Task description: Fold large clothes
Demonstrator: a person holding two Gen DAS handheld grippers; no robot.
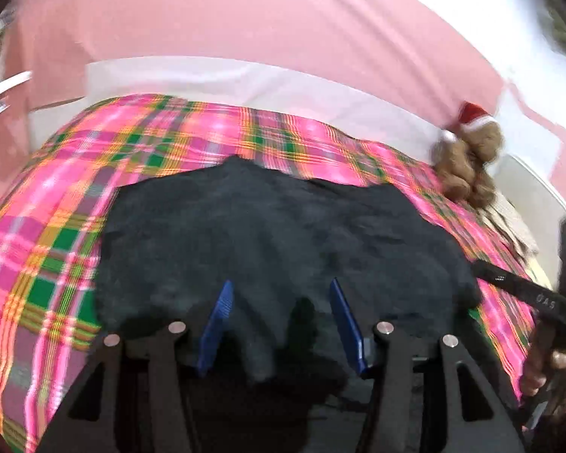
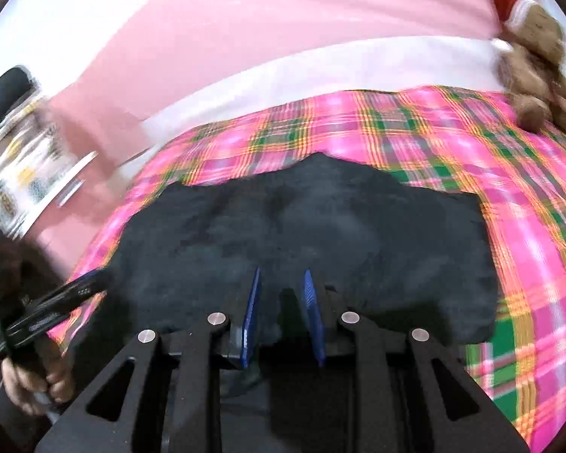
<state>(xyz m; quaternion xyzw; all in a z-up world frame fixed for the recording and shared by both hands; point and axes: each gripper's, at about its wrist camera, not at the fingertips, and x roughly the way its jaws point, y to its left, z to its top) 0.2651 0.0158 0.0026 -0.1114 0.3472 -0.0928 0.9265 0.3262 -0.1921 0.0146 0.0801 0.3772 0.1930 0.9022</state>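
A large dark fleecy garment [image 1: 283,226] lies spread on a pink, green and orange plaid sheet [image 1: 56,226]. My left gripper [image 1: 281,283] is at its near edge, its blue pads fairly wide apart with a thick bunch of the dark cloth gathered between them. In the right wrist view the same garment [image 2: 302,219] fills the middle. My right gripper [image 2: 282,271] has its blue pads close together on a fold of the near hem. Each view shows the other gripper at its side edge, held by a hand [image 1: 547,370].
A brown teddy bear in a red Santa hat [image 1: 468,158] [image 2: 539,56] sits at the far right of the plaid sheet [image 2: 528,207]. Behind it run a white band [image 1: 245,79] and a pink wall [image 1: 245,11]. Patterned cloth [image 2: 19,158] shows at far left.
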